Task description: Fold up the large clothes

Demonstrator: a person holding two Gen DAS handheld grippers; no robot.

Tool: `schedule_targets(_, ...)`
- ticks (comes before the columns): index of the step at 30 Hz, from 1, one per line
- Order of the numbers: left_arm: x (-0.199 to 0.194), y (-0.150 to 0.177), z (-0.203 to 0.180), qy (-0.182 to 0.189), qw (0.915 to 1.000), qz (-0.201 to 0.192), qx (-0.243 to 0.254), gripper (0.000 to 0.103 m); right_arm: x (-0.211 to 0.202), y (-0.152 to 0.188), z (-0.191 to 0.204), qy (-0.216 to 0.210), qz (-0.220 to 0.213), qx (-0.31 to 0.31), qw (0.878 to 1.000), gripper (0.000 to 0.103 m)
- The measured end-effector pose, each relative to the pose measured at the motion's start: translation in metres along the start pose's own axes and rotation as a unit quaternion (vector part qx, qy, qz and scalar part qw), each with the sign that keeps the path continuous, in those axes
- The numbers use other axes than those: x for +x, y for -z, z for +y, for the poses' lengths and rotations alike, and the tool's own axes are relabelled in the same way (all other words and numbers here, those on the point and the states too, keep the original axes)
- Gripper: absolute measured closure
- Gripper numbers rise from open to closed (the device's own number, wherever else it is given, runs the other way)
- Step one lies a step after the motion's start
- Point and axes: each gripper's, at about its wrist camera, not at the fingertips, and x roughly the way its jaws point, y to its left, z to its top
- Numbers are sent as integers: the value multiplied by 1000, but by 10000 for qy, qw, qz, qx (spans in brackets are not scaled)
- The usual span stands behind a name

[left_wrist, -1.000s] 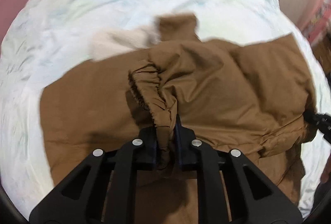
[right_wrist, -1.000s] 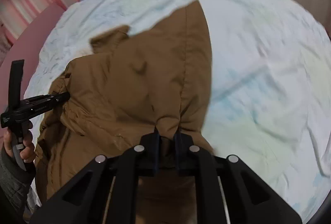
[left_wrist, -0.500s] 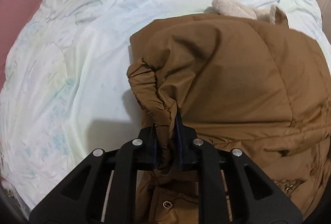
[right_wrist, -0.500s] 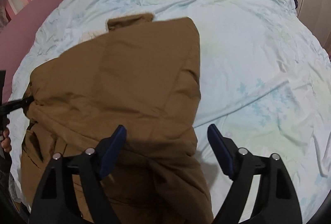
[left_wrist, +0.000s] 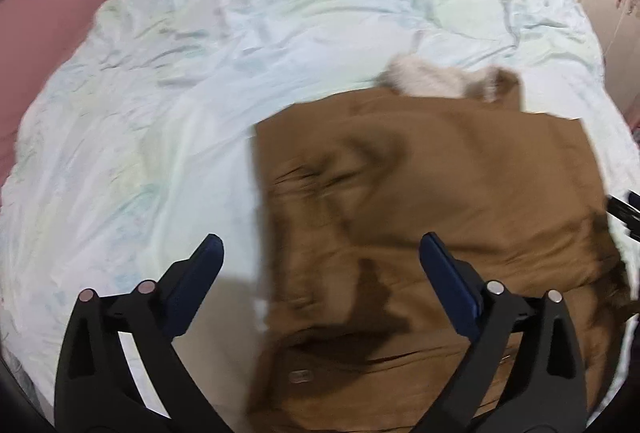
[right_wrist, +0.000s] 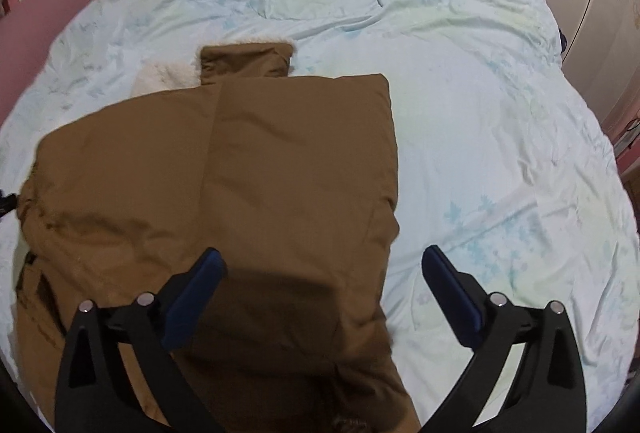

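Both tools — left tool (left_wrist: 320, 265) and right tool (right_wrist: 324, 273) — gape wide, empty, above the brown coat (right_wrist: 280, 169).

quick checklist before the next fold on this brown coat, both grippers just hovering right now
1. Left gripper open and free of fabric: ok, jaws wide apart, nothing between them.
2. Right gripper open and free: ok, same state.
3. Brown coat lying flat on the bed cover: ok, both sides look folded inward with straight side edges.
4. Fleece-lined collar tucked in: not ok, it sticks out past the top edge.
5. Bottom hem position for the next grasp: cannot tell, it runs under the grippers and out of view.
6. Left view sharp enough to pick a grasp point: not ok, blurred.
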Motion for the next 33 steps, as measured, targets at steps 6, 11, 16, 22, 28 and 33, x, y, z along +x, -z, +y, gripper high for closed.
schedule_targets(6,49,-32,-66,-155,9975,665,179,47,33,-46,31,-301,484,-16,9984,3)
schedule_targets(11,81,-35,-58,-229,9939,1079,-31,47,49,-61,46,-457,393,-3,9982,5)
schedule_targets(16,97,-30,-45,-329,9884,1475,180,41,100,-58,60,-316,999,-133,9944,2)
schedule_targets(22,128,-34,-41,-81,9812,1923,144,39,130,-60,62,-251,1618,-127,9864,1)
schedule_targets(28,155,-45,-46,-197,9686,2475,82,38,159,-70,63,-231,2145,-15,9764,1)
schedule_targets(33,146,-46,-59,-204,9732,2273,270,38,164,-72,66,-116,2157,17,9764,1)
